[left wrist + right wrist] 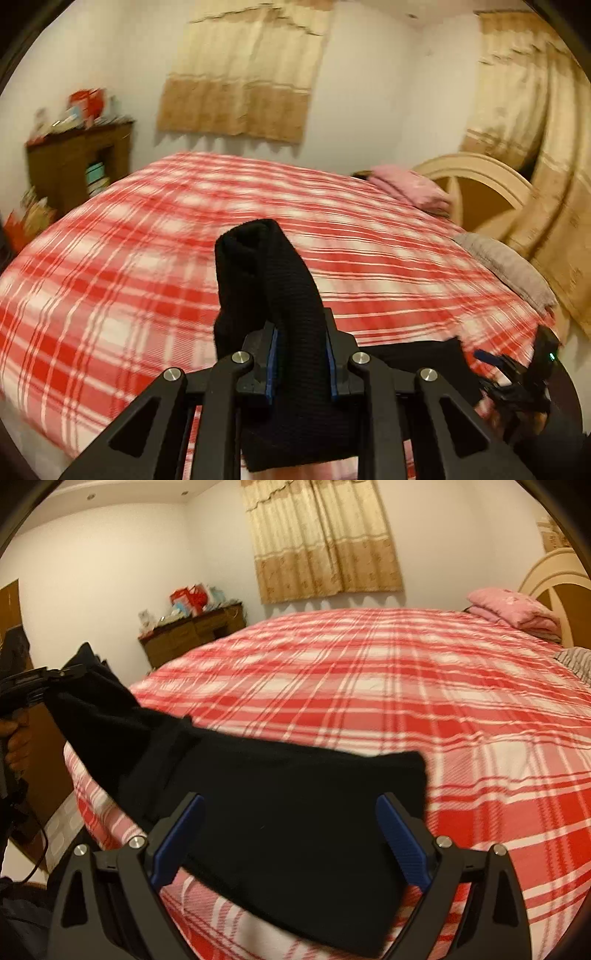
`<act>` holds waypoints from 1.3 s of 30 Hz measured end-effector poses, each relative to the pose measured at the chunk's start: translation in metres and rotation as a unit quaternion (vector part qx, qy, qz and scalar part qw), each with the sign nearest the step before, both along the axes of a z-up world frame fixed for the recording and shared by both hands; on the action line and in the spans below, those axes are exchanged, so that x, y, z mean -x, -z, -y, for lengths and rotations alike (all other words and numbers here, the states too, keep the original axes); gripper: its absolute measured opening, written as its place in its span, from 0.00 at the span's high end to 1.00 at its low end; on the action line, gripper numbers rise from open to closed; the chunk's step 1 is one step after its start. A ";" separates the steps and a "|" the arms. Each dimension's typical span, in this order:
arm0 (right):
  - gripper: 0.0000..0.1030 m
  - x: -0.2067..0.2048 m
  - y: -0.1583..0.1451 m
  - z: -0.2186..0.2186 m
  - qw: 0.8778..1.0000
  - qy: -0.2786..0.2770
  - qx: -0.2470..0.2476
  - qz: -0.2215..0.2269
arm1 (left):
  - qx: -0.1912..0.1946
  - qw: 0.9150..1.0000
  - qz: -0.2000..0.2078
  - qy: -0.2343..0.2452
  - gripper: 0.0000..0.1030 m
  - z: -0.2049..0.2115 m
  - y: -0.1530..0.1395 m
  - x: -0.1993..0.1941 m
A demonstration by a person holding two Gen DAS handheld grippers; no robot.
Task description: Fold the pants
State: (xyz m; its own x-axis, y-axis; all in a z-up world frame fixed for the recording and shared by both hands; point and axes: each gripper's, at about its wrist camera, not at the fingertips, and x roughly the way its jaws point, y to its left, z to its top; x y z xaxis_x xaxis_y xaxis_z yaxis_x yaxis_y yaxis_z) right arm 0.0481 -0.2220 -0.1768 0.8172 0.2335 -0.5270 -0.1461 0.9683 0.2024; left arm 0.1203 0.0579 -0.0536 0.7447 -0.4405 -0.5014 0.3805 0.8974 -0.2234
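Observation:
The black pants (291, 295) are pinched between the blue pads of my left gripper (301, 332), and a folded end sticks up above its fingers. In the right wrist view the pants (277, 812) stretch from the left gripper (70, 672), raised at the far left in a person's hand (16, 738), down across the near edge of the red plaid bed (406, 683). My right gripper (290, 797) stands wide open, with the broad end of the pants lying between its fingers and hiding their tips. The right gripper (517, 380) also shows at the lower right of the left wrist view.
A pink pillow (513, 609) and a grey blanket (576, 661) lie by the cream headboard (554, 576). A cluttered wooden cabinet (192, 631) stands against the far wall beside the bed. Beige curtains (321, 535) hang behind it.

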 end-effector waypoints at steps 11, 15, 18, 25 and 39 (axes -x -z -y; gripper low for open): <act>0.07 -0.003 -0.010 0.056 0.995 0.082 -0.058 0.008 | -0.063 0.990 -0.010 0.128 0.80 0.115 0.007 0.007; 0.07 -0.005 -0.010 0.066 0.993 0.097 -0.070 0.004 | -0.086 0.981 -0.024 0.170 0.80 0.160 0.025 0.011; 0.07 -0.006 -0.007 0.075 0.991 0.103 -0.086 0.000 | -0.112 0.976 -0.030 0.184 0.80 0.190 0.045 0.010; 0.07 -0.007 -0.003 0.097 0.984 0.132 -0.121 -0.008 | -0.153 0.965 -0.048 0.208 0.71 0.242 0.088 0.016; 0.11 -0.005 -0.013 0.091 0.983 0.081 -0.162 -0.010 | -0.086 0.991 0.055 0.091 0.20 0.157 0.045 0.044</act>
State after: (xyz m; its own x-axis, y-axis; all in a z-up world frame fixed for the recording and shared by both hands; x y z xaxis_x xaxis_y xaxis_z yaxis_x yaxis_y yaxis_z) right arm 0.0534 -0.3128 -0.1642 0.8476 0.2584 -0.4636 0.0129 0.8633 0.5046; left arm 0.0761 -0.0987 -0.0985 0.7145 -0.4878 -0.5016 0.5534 0.8326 -0.0213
